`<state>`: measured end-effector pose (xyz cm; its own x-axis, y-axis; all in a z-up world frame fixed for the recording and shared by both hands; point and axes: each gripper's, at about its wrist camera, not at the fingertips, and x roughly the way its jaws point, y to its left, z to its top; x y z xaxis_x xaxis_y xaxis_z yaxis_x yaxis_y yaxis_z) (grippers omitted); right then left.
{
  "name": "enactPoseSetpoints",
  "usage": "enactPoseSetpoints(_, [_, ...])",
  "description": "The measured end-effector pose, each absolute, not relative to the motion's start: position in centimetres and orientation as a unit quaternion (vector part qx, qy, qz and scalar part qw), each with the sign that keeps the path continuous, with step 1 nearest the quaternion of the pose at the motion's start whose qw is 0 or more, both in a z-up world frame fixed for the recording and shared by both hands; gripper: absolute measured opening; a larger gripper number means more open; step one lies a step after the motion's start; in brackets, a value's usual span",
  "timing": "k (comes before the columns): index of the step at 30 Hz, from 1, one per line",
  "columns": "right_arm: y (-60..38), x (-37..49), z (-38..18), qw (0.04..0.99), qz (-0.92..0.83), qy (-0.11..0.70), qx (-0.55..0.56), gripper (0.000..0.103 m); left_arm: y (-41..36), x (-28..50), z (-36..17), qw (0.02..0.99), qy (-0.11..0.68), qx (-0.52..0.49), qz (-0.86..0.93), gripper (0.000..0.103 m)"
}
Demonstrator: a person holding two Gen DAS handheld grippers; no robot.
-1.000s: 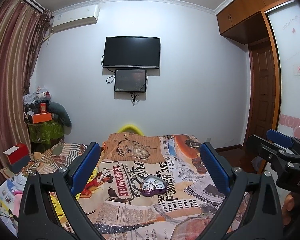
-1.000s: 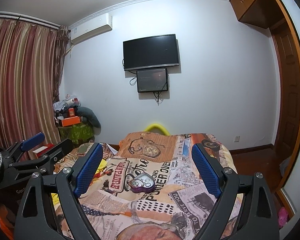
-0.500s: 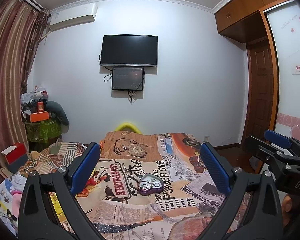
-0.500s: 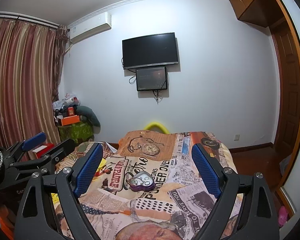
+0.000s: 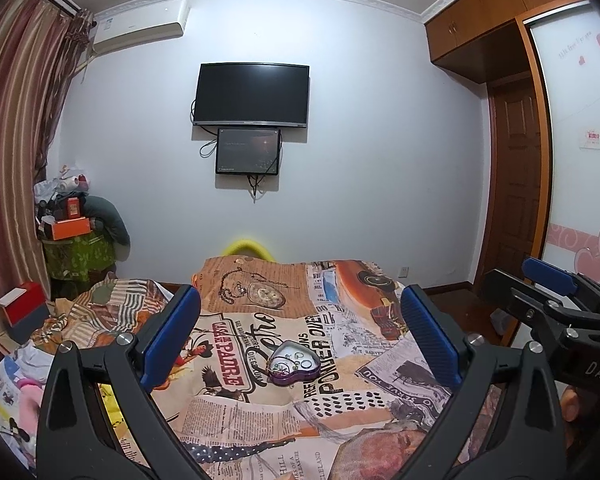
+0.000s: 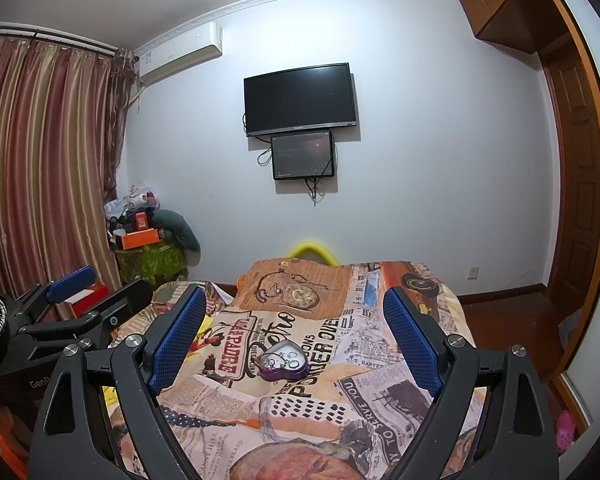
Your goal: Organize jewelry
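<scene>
**Both grippers held wide above the bed, jewelry box untouched**

My left gripper stands with its blue pads spread wide and nothing between them. My right gripper is likewise released and empty. Both point slightly downward over the printed bedspread. The heart-shaped jewelry box, purple-walled and lidless, lies on the bedspread ahead of both grippers, well apart from the pads. Small pieces of jewelry lie inside it; I cannot tell them apart.
</scene>
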<state>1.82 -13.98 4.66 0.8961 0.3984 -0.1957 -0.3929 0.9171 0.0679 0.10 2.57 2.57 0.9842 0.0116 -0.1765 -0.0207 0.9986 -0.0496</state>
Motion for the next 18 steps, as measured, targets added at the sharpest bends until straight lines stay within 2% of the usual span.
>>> enactPoseSetpoints(18, [-13.71,2.2,4.54,0.973,0.204,0.11,0.013,0.088,2.97,0.45,2.0,0.995,0.095,-0.032,0.0,0.101])
